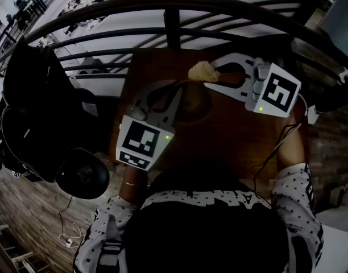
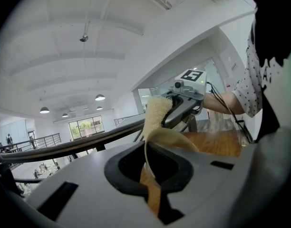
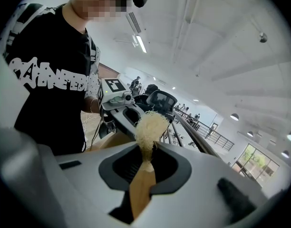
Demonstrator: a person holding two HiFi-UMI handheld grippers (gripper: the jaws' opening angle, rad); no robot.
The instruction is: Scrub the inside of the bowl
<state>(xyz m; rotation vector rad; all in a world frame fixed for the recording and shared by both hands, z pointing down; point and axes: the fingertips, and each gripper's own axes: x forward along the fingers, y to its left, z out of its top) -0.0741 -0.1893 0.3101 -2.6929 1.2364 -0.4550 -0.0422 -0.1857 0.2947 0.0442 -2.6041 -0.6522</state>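
A brown wooden bowl (image 1: 192,106) is held tilted above the wooden table (image 1: 242,138). My left gripper (image 1: 175,94) is shut on its near rim; in the left gripper view the pale rim (image 2: 170,137) curves out from between the jaws of the left gripper (image 2: 152,179). My right gripper (image 1: 217,76) is shut on the wooden handle (image 3: 141,186) of a scrubbing brush. Its pale bristle head (image 1: 203,71) sits at the bowl's far rim. The bristles (image 3: 150,128) stand just past the jaws of the right gripper (image 3: 143,172). Whether they touch the bowl's inside is hidden.
A dark metal railing (image 1: 174,16) runs right behind the table. A black office chair (image 1: 77,172) and a black bag (image 1: 32,78) stand at the left. A thin cable (image 1: 279,147) trails from the right gripper over the table.
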